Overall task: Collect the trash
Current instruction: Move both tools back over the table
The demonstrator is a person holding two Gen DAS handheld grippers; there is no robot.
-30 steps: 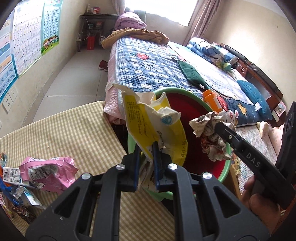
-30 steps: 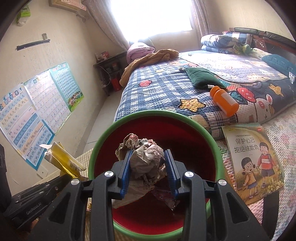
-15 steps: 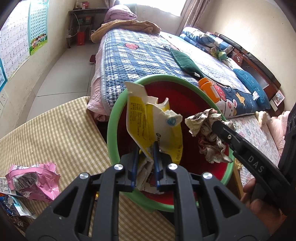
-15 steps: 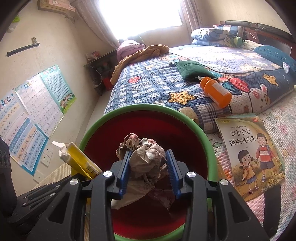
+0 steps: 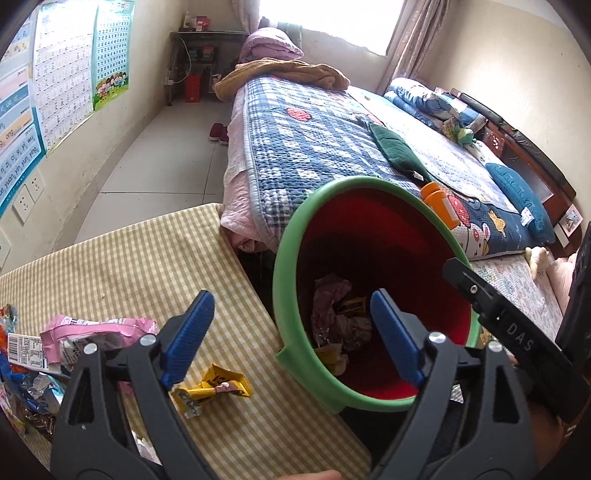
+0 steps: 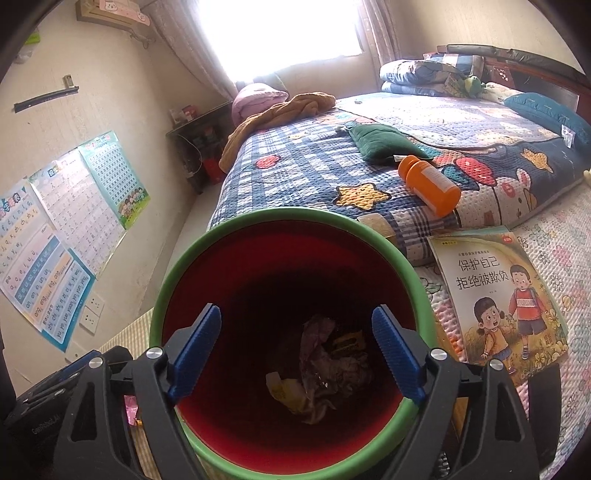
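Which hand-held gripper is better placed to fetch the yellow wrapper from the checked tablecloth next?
Left. The left hand-held gripper, jaws opening and empty, hangs beside the crumpled yellow wrapper on the tablecloth; the right hand-held gripper faces into the green-rimmed red bin.

Daylight enters via the curtained window at the far wall (image 6: 291,33), blown out to pure white w/ glare bleeding onto the curtains; the rest of the room is evenly, softly lit. The deep inside of the round red plastic bin with green rim (image 6: 221,236) falls to near-black shadow, so the crumpled wrappers at its bottom (image 6: 325,373) read dim and low-contrast. Strong fisheye bending at edges, black vignette in corners of both views; focus sharp, no motion blur.
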